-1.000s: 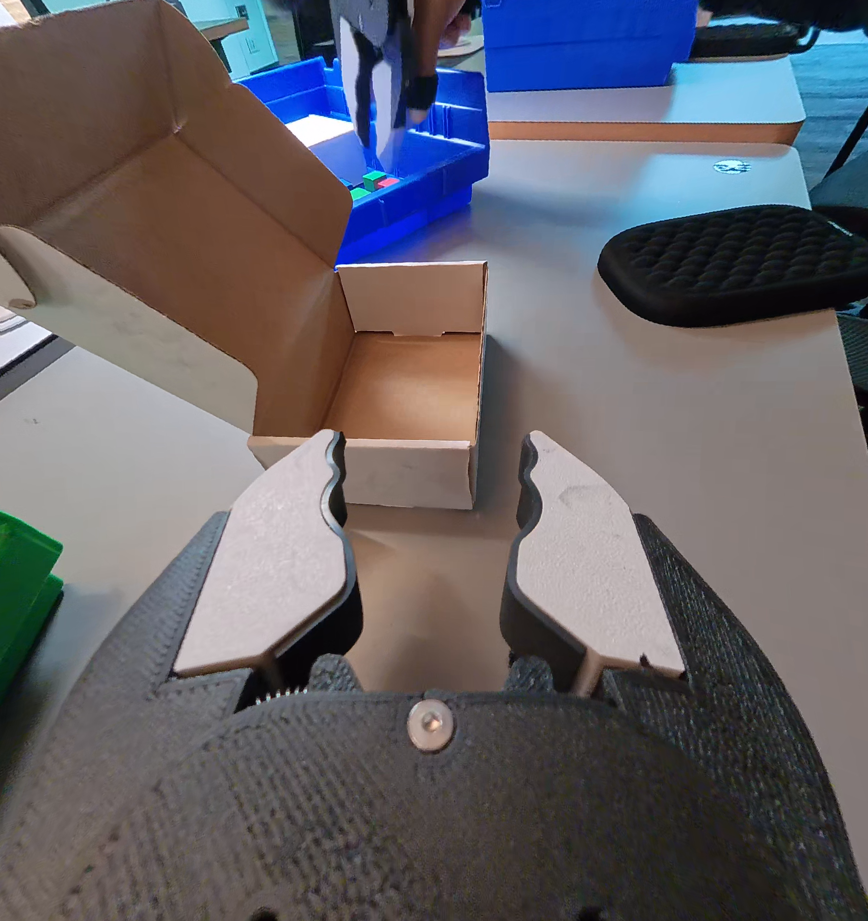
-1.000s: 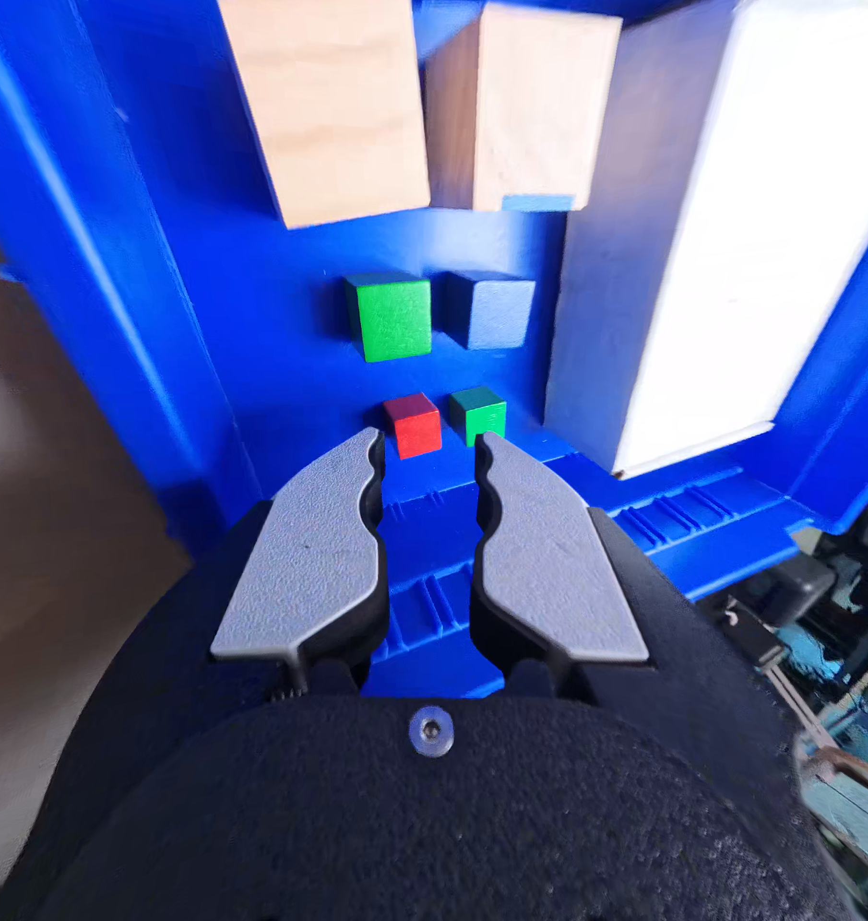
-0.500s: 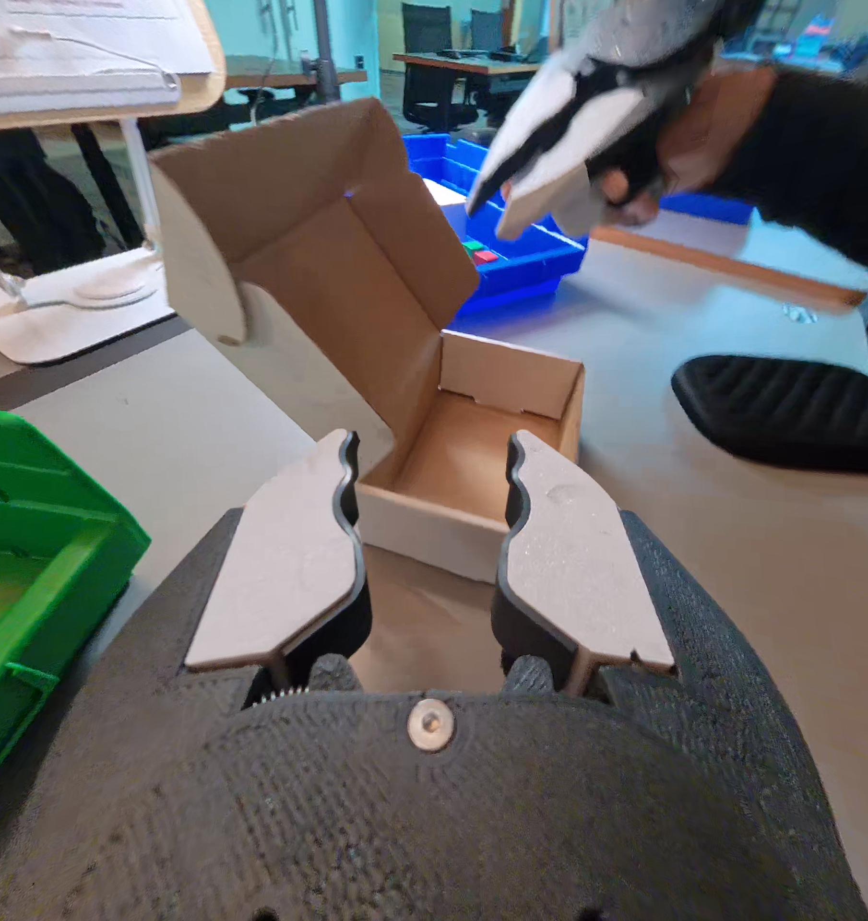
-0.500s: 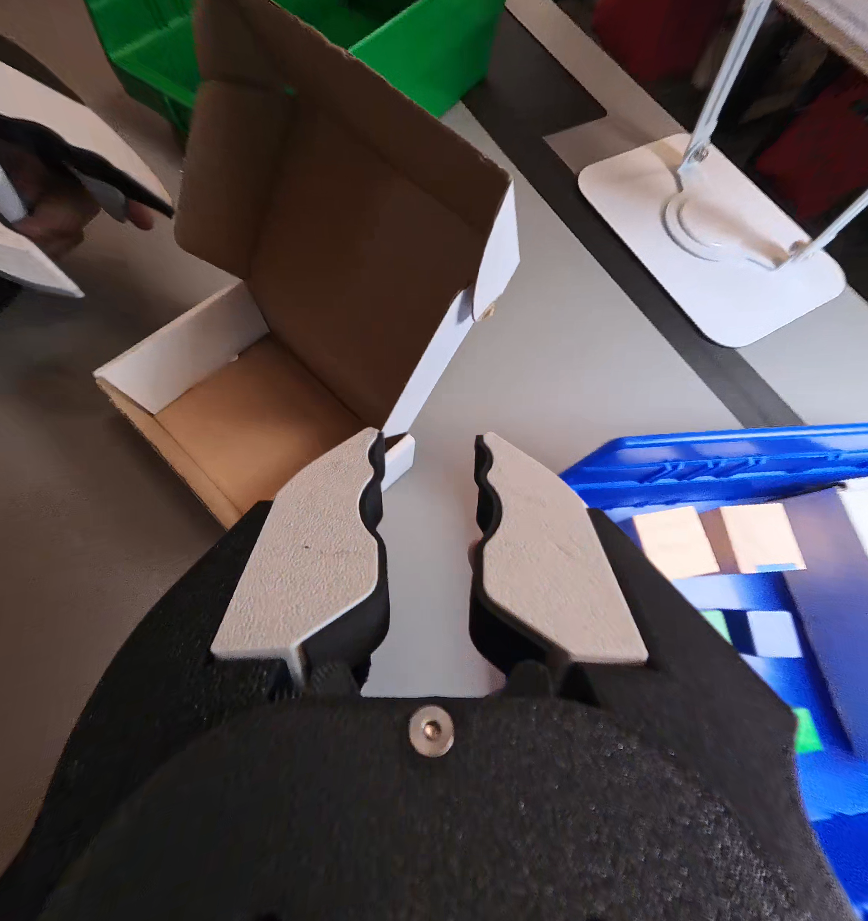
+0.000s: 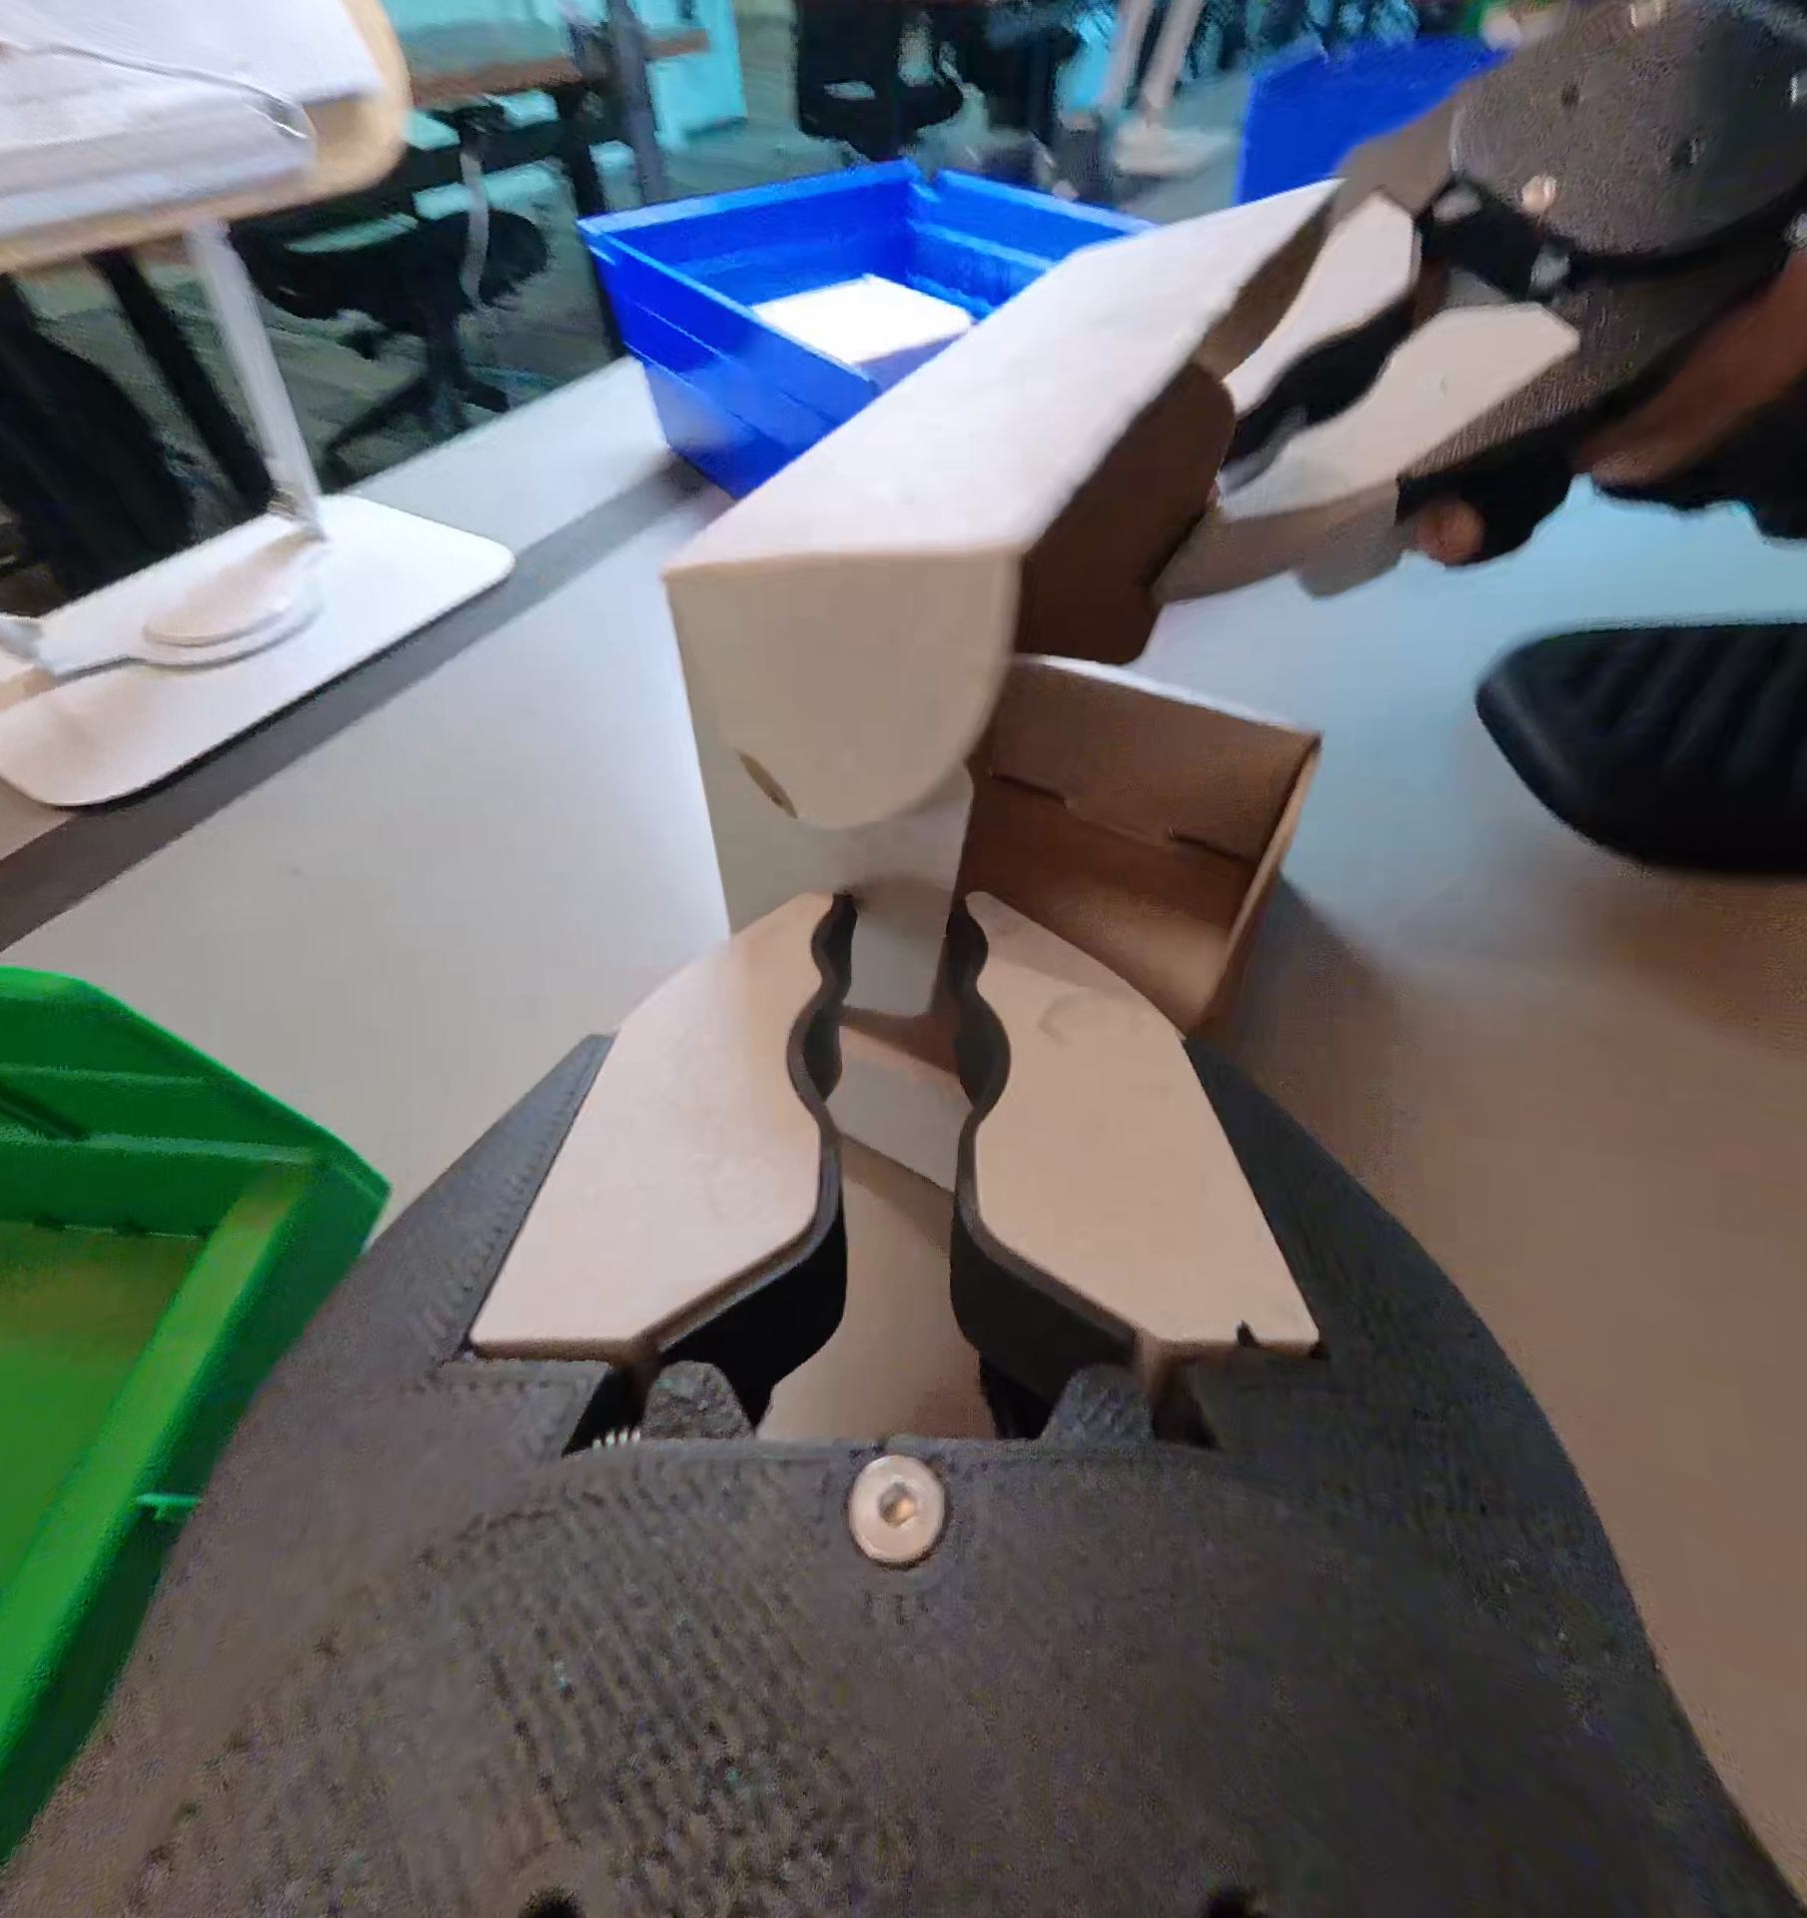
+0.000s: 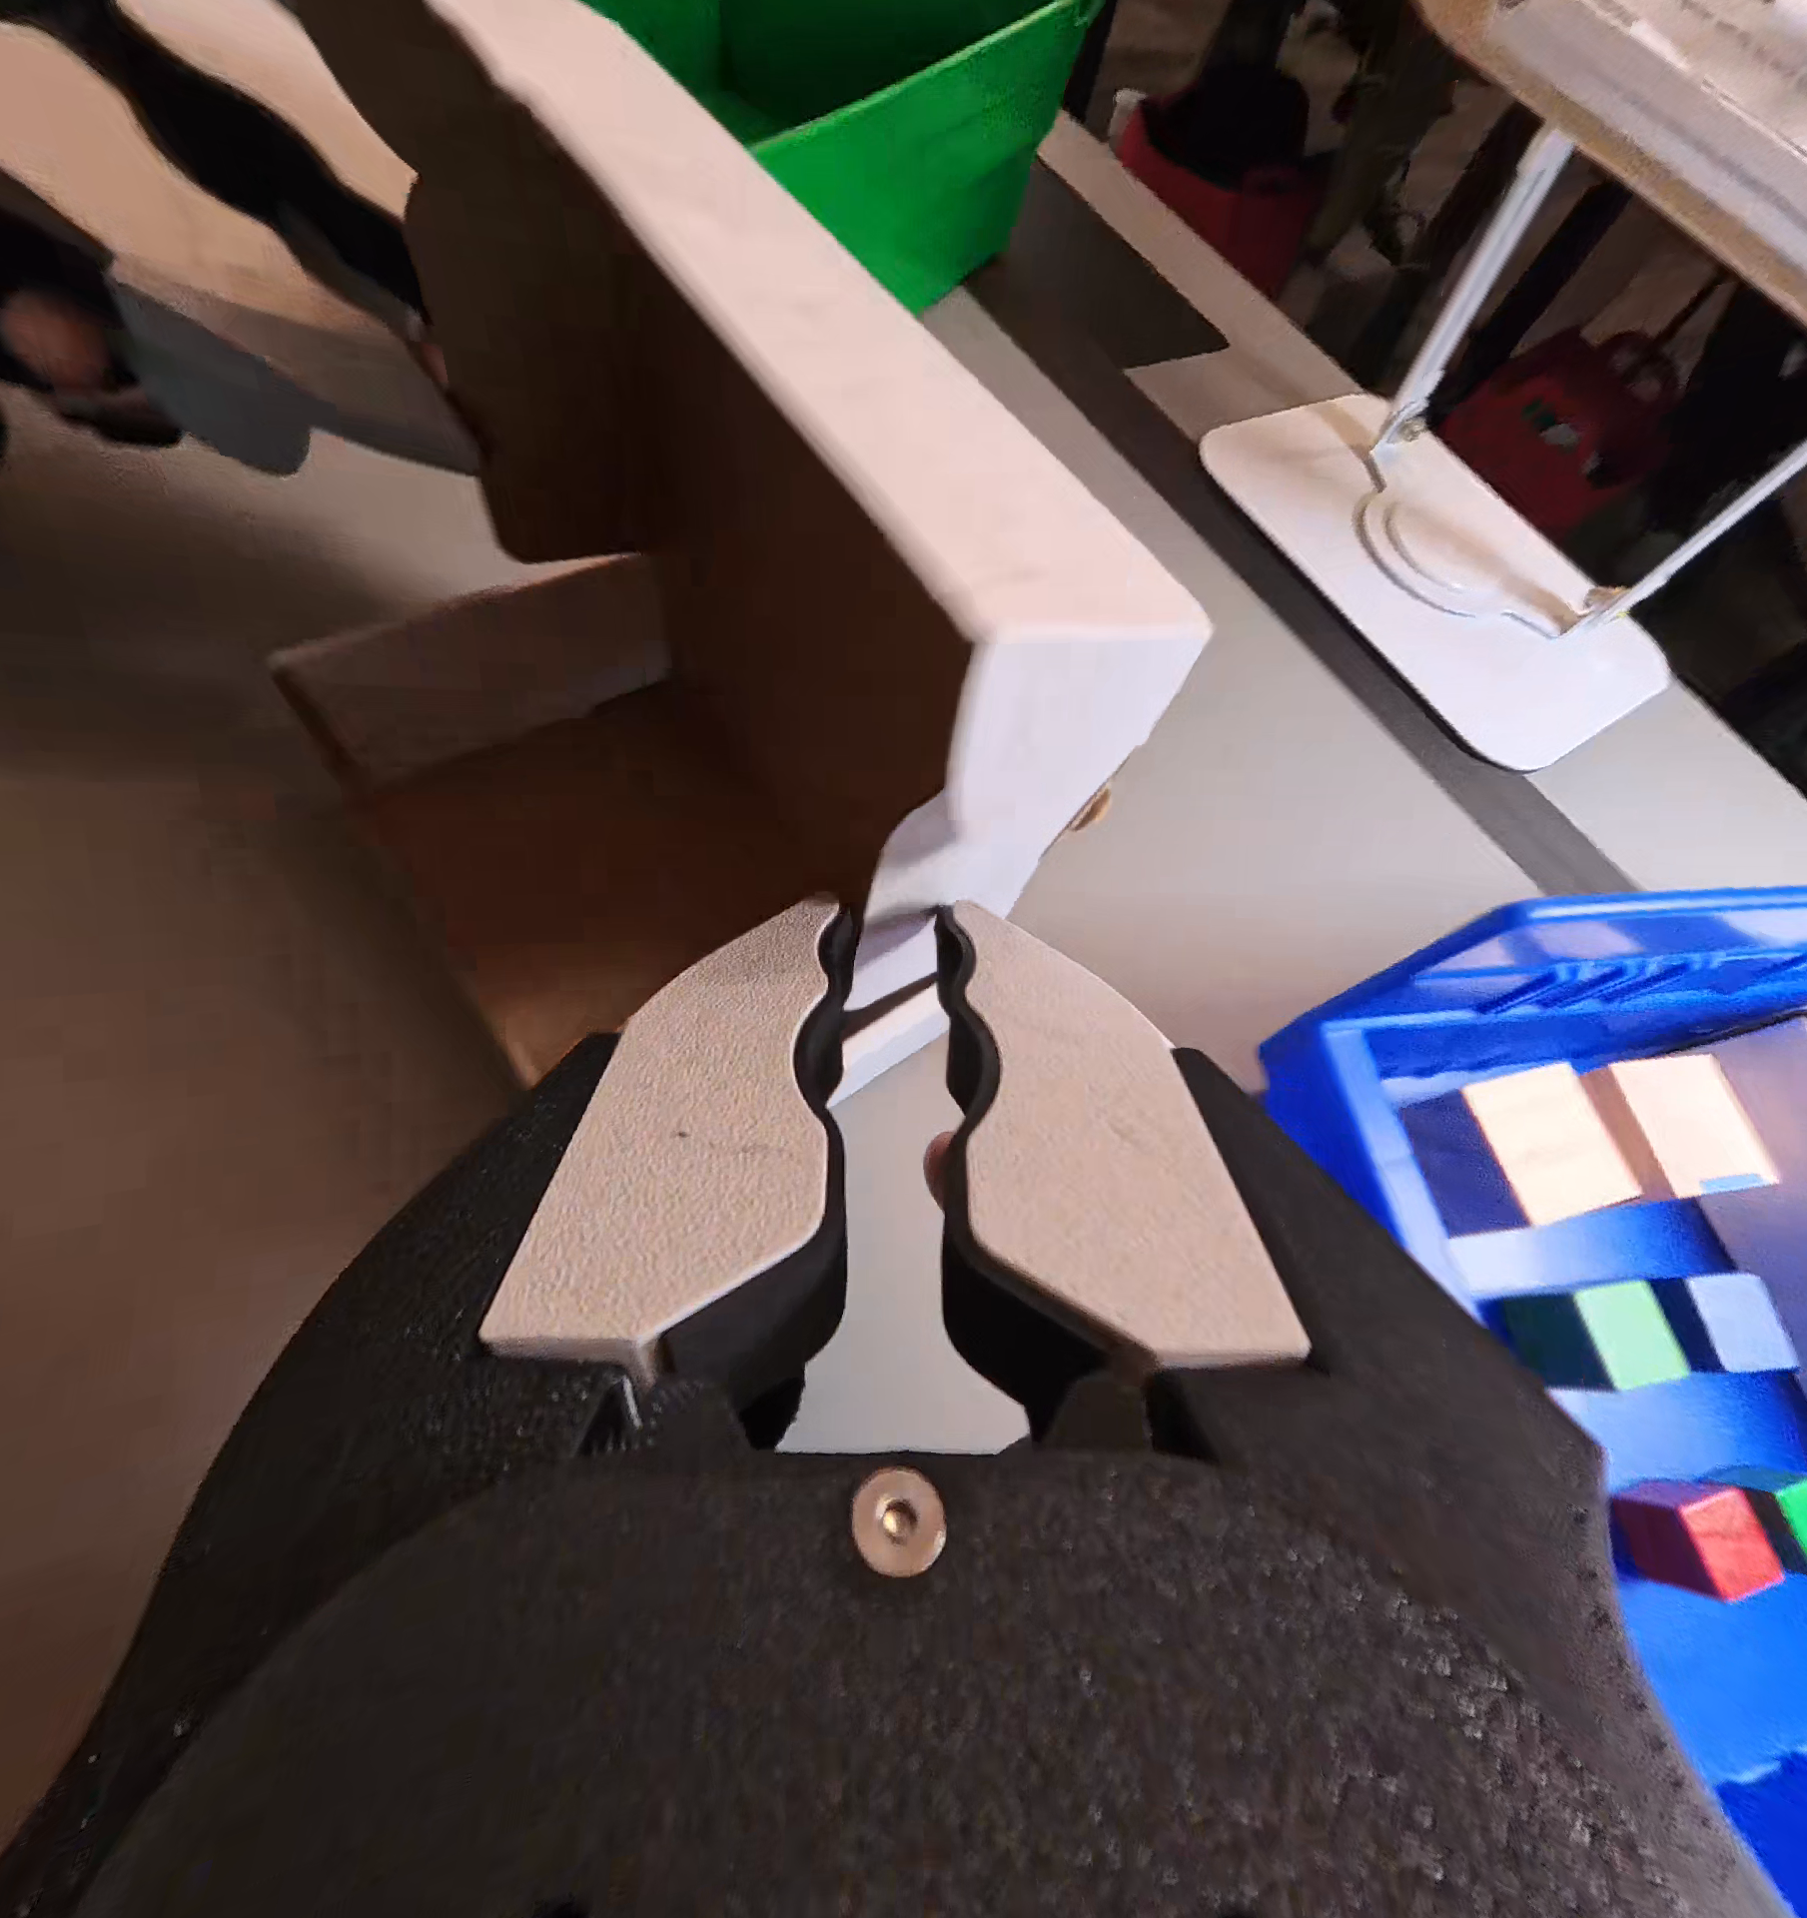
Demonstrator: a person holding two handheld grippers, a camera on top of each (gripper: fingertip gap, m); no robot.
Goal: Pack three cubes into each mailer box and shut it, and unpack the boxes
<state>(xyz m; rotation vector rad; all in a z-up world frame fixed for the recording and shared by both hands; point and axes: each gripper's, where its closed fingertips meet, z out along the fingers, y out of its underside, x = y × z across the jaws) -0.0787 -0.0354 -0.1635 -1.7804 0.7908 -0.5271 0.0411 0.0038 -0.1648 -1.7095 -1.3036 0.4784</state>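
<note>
This is an open-plan office used as a workspace. Far behind the grey desk (image 5: 390, 934) stand black swivel chairs (image 5: 878, 73) and further desks. A white desk-lamp base (image 5: 224, 633) sits at the far left, a black padded chair seat (image 5: 1698, 758) at the right, and blue (image 5: 774, 311) and green storage bins (image 5: 100, 1245) rest on the desk.

No text, label, brand mark, number or sign is legible in either view. The mailer box (image 5: 940, 498), the blue bin (image 5: 774, 311), the green bin (image 5: 100, 1194) and the cubes in the blue bin carry plain surfaces. The papers (image 5: 100, 104) at the upper left are too blurred to show print.
</note>
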